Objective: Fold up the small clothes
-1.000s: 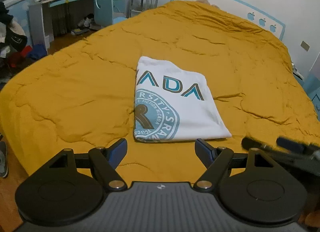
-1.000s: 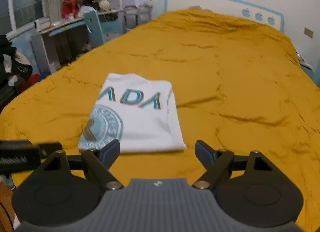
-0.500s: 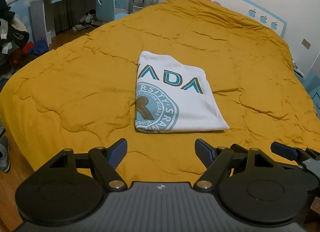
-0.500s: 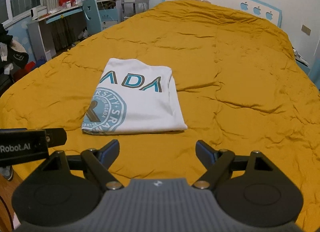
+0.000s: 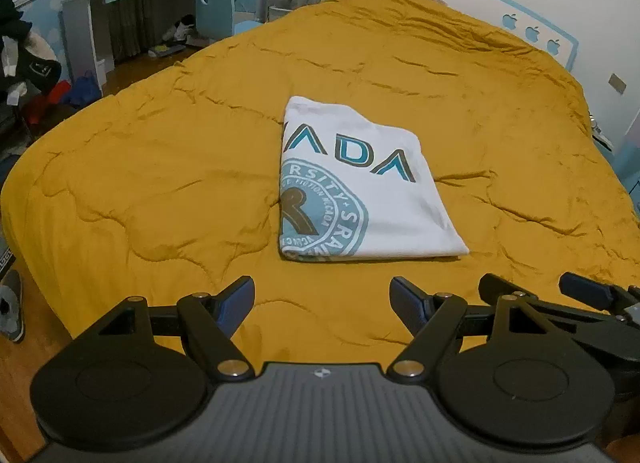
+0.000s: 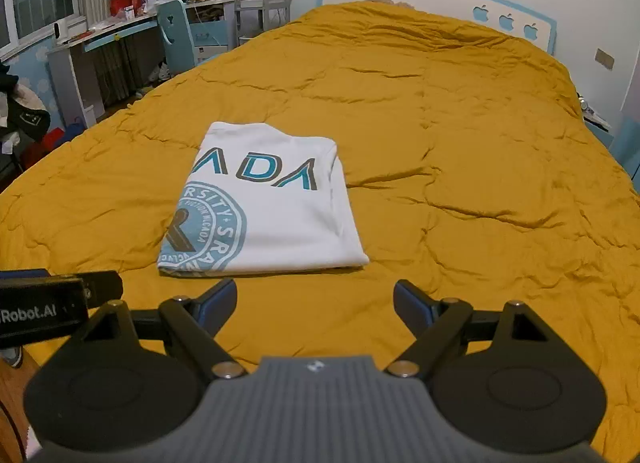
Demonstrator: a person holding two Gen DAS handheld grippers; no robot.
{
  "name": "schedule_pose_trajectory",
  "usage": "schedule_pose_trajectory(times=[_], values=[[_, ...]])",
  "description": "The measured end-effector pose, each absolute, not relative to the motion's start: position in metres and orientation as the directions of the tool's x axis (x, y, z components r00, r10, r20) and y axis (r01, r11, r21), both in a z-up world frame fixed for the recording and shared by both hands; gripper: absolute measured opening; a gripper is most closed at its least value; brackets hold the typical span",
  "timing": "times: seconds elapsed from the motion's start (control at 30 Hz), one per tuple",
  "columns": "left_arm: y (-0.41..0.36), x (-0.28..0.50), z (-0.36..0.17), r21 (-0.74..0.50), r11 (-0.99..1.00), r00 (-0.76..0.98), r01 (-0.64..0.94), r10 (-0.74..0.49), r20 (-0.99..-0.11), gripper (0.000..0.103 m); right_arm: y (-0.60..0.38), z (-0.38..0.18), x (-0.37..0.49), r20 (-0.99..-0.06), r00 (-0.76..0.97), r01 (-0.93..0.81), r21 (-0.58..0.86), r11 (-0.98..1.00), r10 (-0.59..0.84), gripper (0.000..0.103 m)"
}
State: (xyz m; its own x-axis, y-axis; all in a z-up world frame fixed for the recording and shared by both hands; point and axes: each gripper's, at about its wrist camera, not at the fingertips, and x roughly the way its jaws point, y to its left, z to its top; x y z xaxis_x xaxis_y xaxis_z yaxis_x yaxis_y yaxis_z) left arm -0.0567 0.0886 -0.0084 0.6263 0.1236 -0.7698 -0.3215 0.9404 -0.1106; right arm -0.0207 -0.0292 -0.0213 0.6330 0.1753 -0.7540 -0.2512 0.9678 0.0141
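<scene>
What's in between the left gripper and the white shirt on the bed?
Nothing but bare yellow quilt. In the left wrist view, the left gripper is open and stops short of the folded white shirt, with only wrinkled quilt between them.

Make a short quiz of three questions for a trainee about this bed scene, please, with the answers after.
1. True or false: the white T-shirt lies folded on the yellow quilt.
2. What does the left gripper hold? A) a sleeve B) nothing C) the quilt
3. Fill in: the right gripper has its jaws ____.

Key: 1. True. 2. B; its jaws are apart, short of the shirt's near edge. 3. Open, with nothing between them.
</scene>
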Motion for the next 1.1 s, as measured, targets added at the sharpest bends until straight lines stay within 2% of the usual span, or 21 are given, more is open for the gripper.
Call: schedule_pose_trajectory(times=[1.1], values=[[0.0861,-0.0521,-0.0138,-0.092,0.948,0.609,-0.306,0.120,-0.784,0.090,-0.0261,-0.0196,-0.0221,-0.750,0.643,-0.245,-0.008,0.969,0.157,0.081]])
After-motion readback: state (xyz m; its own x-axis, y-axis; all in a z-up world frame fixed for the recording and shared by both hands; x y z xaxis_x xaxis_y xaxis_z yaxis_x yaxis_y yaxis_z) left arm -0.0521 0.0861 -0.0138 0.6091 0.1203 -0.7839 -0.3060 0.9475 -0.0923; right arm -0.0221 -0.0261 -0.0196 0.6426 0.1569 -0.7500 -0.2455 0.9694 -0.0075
